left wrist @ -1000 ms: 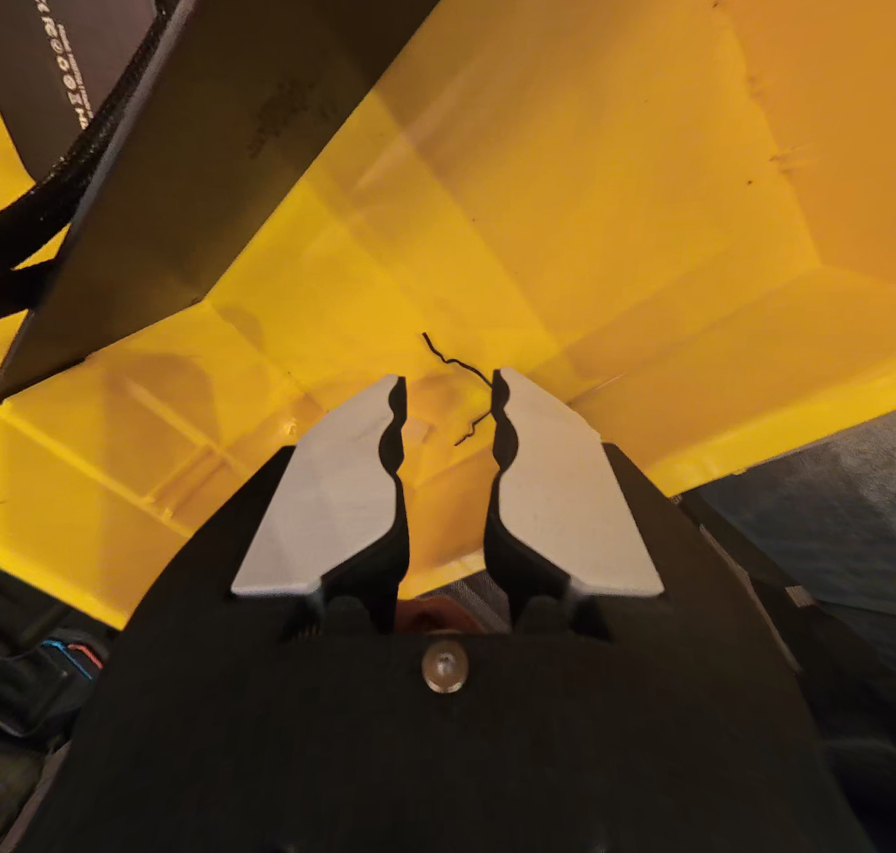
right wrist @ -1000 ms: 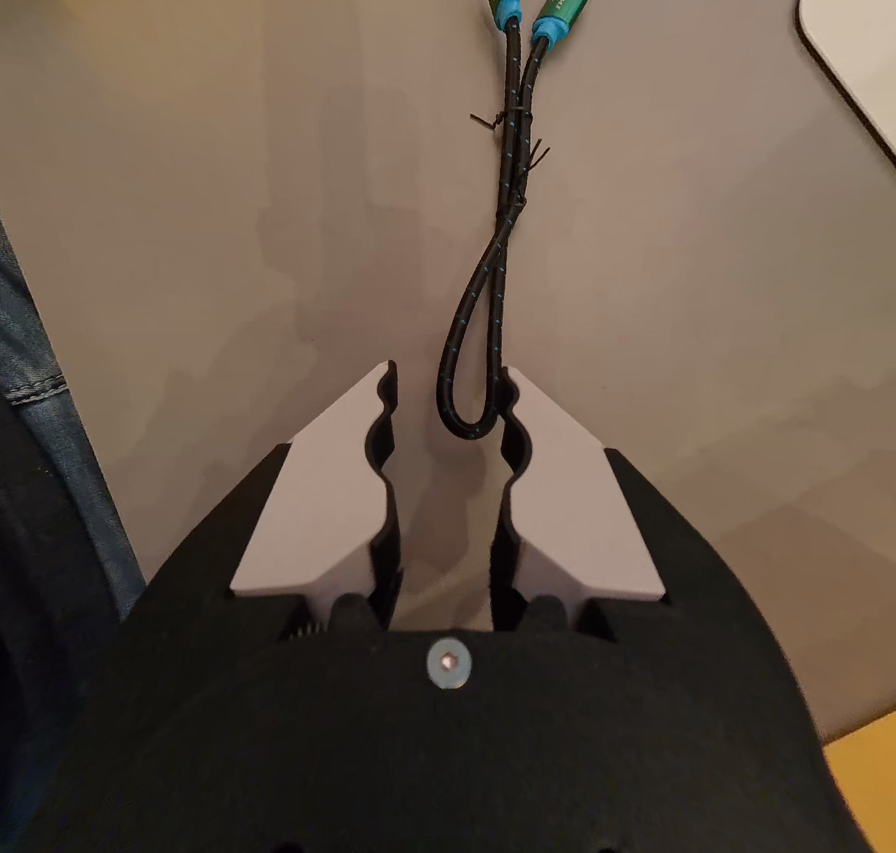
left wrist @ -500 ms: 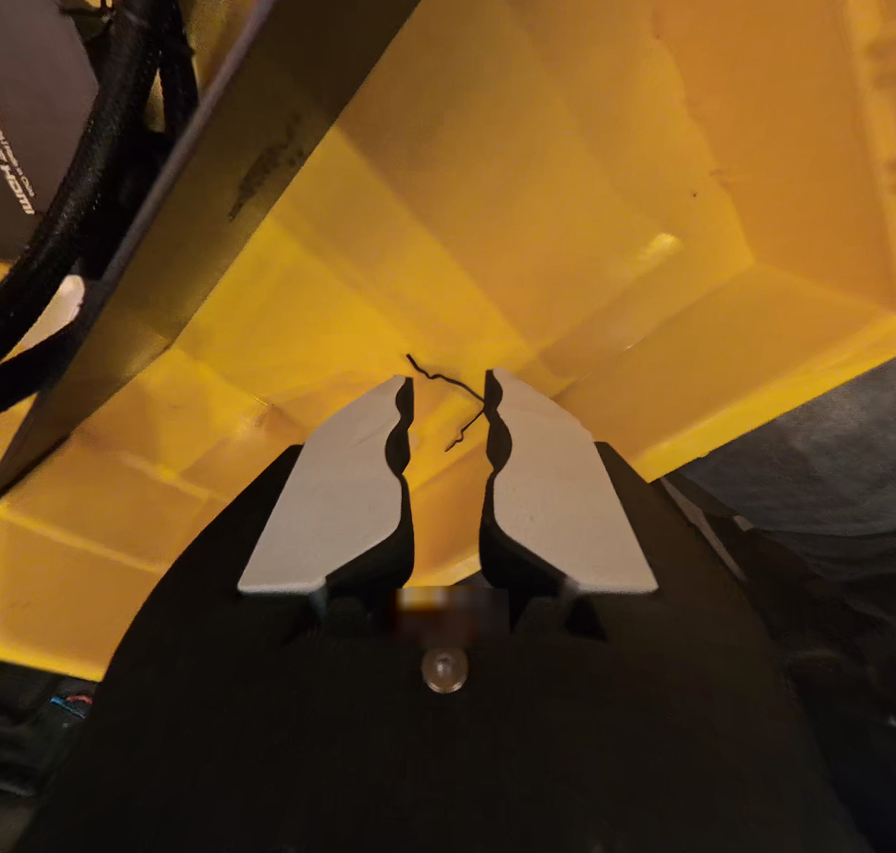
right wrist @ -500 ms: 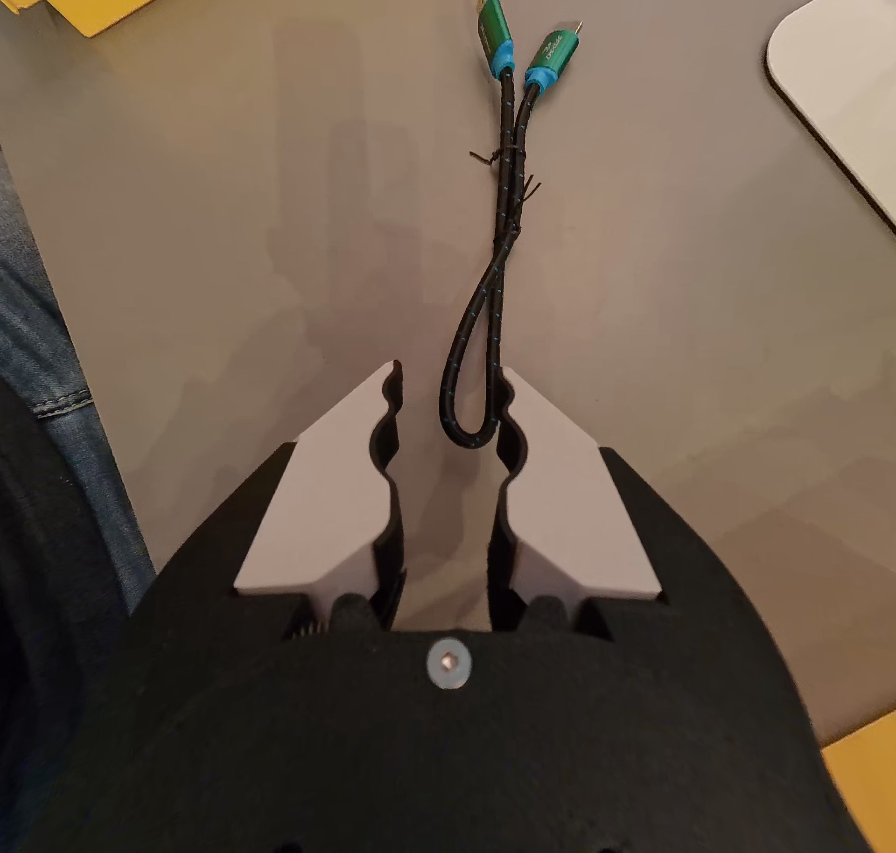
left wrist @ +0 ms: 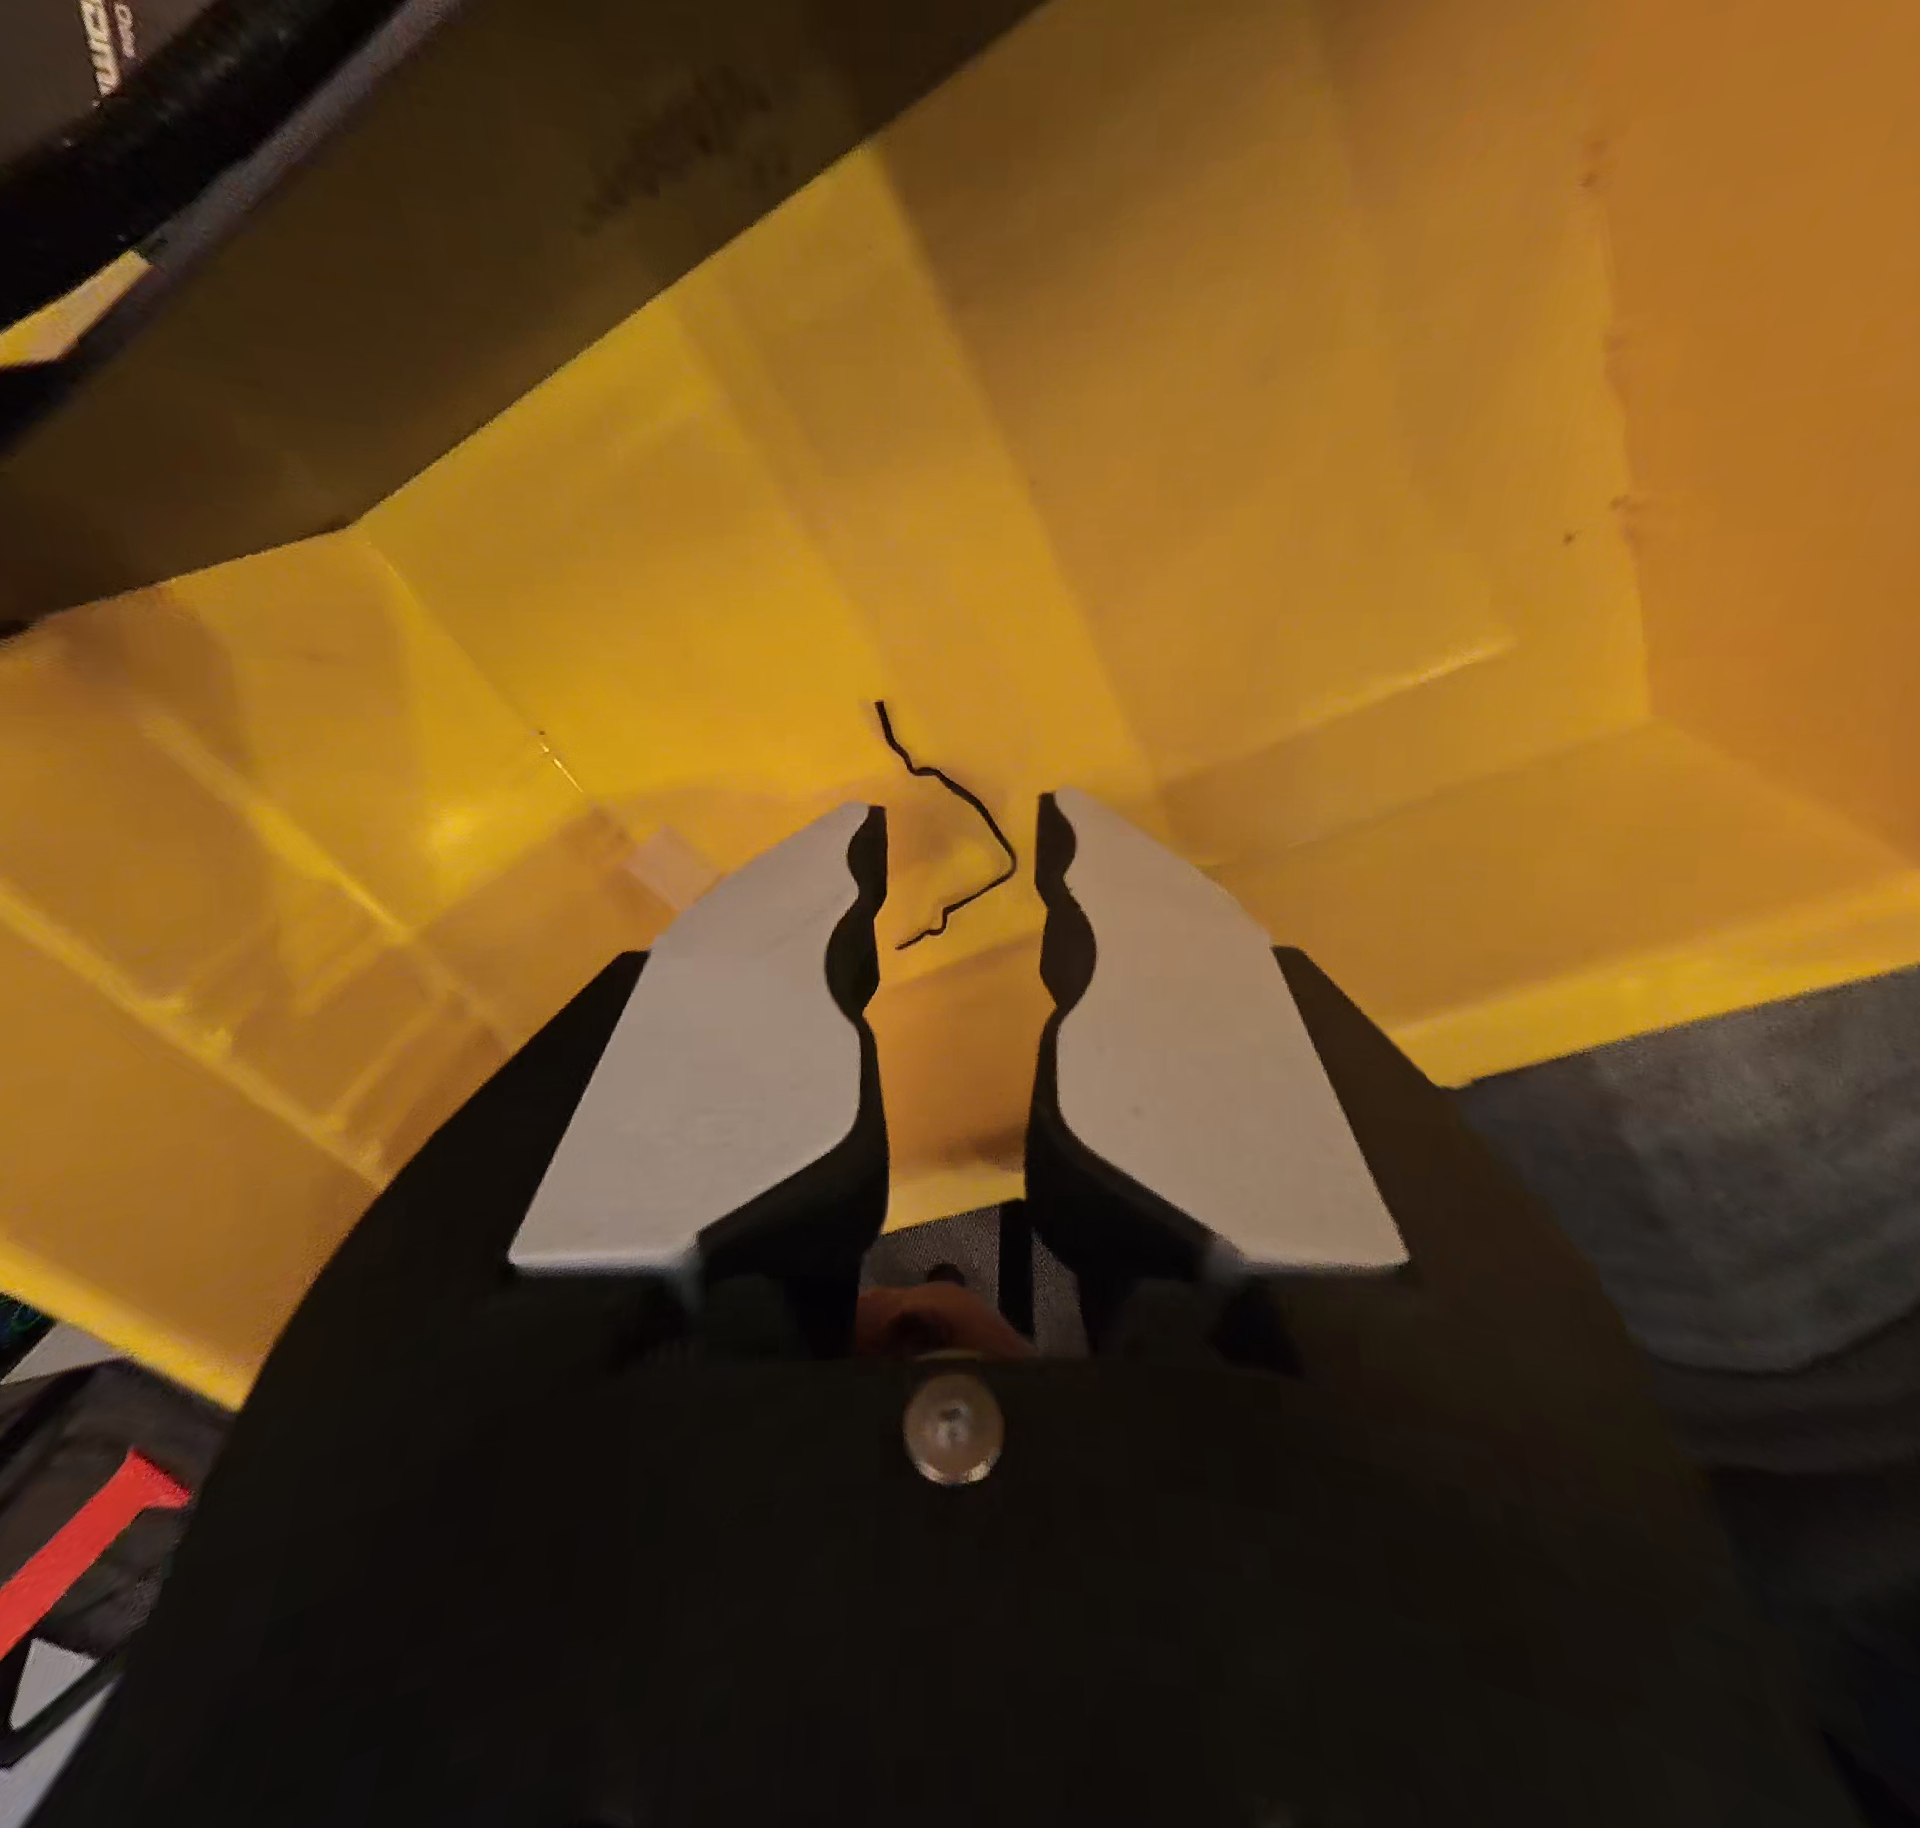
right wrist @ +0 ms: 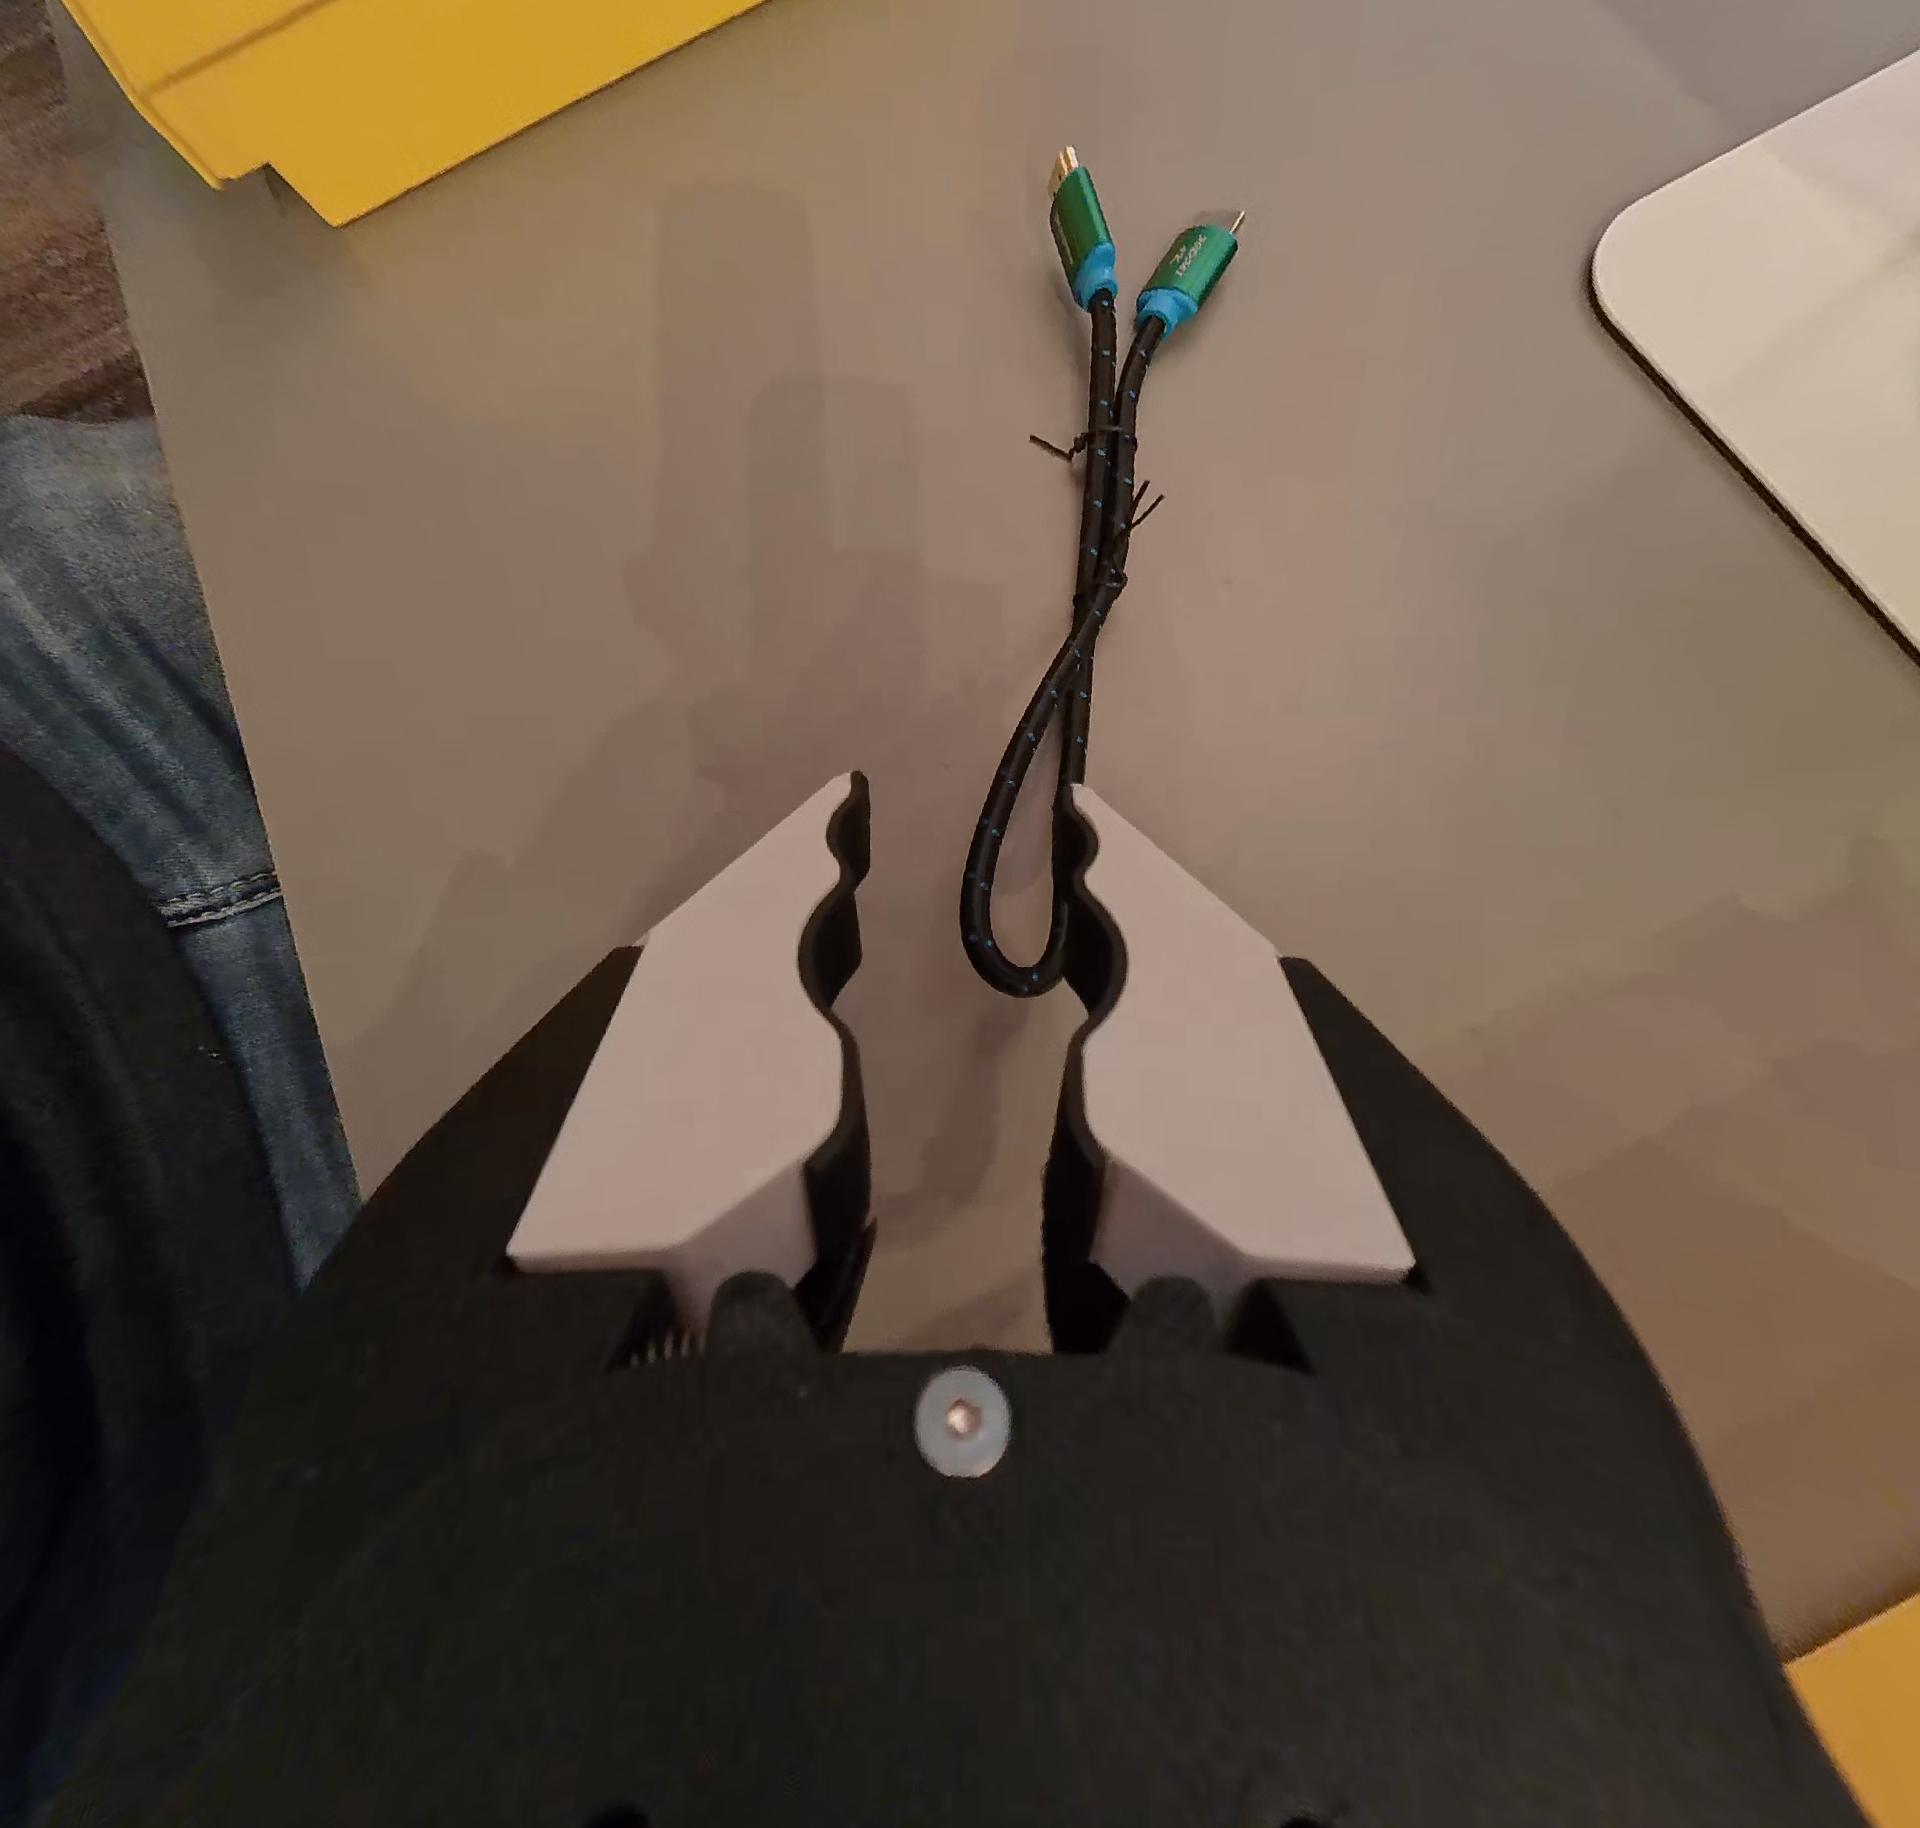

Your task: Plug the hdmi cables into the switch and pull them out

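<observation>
Lying folded on the table (right wrist: 520,531), the cable (right wrist: 1049,760) was best taken near 1 plug (right wrist: 1081,230); both grippers (right wrist: 961,802) (left wrist: 961,812) were held apart, empty.

The cable (right wrist: 1081,625) has a braided cloth sleeve and glossy green metal plugs (right wrist: 1081,220); the grey surface (right wrist: 520,531) looks smooth and matt; the yellow bin (left wrist: 1299,428) is shiny plastic.
</observation>
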Demonstrator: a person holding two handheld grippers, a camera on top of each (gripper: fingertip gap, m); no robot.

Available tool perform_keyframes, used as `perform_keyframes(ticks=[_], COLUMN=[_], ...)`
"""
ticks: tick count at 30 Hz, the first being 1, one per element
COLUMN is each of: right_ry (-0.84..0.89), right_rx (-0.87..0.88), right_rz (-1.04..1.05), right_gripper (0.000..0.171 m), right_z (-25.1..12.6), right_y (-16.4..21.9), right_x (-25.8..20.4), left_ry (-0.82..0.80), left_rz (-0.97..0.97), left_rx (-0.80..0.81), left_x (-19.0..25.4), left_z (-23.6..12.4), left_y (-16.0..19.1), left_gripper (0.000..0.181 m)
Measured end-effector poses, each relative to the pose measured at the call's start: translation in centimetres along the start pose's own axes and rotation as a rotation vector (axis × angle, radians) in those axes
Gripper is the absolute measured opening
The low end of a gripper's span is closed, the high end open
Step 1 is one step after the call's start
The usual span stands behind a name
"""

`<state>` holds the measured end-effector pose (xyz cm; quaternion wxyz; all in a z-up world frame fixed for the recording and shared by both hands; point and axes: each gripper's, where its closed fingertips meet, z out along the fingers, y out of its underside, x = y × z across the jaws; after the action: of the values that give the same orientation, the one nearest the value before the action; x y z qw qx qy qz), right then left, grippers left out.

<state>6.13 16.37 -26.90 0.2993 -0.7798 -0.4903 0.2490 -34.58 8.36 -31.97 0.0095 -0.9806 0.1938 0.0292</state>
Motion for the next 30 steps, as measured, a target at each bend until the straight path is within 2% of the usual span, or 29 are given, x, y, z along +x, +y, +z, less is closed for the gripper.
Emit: perform_keyframes(ticks=[4, 5, 6, 10, 12, 13, 15, 16, 18, 22, 24, 27, 30], right_ry=[-0.001, 0.0, -0.001, -0.007, -0.008, -0.01, -0.012, -0.013, -0.017, -0.026, -0.04, -0.054, -0.059], right_rx=[0.024, 0.029, 0.035, 0.055, 0.064, 0.069, 0.079, 0.083, 0.092, 0.107, 0.117, 0.124, 0.132], right_rz=[0.012, 0.013, 0.014, 0.008, 0.007, 0.009, 0.014, 0.019, 0.027, 0.033, 0.037, 0.029, 0.028], right_gripper=[0.031, 0.031, 0.031, 0.03, 0.03, 0.03, 0.03, 0.03, 0.03, 0.03, 0.029, 0.029, 0.029], right_z=[-0.6, -0.7, -0.8, -1.1, -1.3, -1.4, -1.6, -1.7, -1.8, -2.0, -2.0, -2.0, -2.3], right_y=[-0.2, -0.2, -0.3, -0.7, -0.8, -0.8, -0.9, -0.9, -0.8, -1.1, -1.3, -1.5, -1.5], right_x=[0.1, 0.1, 0.1, 0.0, 0.0, 0.0, 0.0, 0.1, 0.1, 0.1, -0.1, -0.6, -0.7], left_ry=[0.021, -0.035, -0.024, -0.027, -0.066, -0.098, -0.093, -0.094, -0.093, -0.097, -0.069, -0.123, -0.075], left_rz=[-0.013, -0.01, -0.008, -0.018, -0.039, -0.038, -0.051, -0.053, -0.071, -0.161, -0.19, -0.216, -0.263], left_rx=[-0.036, -0.064, -0.082, -0.044, -0.01, 0.021, 0.067, 0.086, 0.116, 0.148, 0.162, 0.115, 0.133], left_x=[-0.3, -1.3, -1.2, -1.1, -1.4, -1.8, -1.4, -1.3, -1.2, -1.0, -0.1, -0.7, -0.5], left_z=[0.3, 0.2, -0.1, 0.1, 0.1, -0.1, -0.5, -1.0, -2.4, -4.0, -3.3, -1.7, -0.8], left_y=[-0.1, 0.1, 0.3, -0.2, -0.3, -0.6, -0.8, -0.9, -0.6, 0.7, 0.6, 0.8, 0.0], left_gripper=[0.028, 0.028, 0.031, 0.057, 0.058, 0.068, 0.074, 0.071, 0.053, 0.049, 0.043, 0.049, 0.049])
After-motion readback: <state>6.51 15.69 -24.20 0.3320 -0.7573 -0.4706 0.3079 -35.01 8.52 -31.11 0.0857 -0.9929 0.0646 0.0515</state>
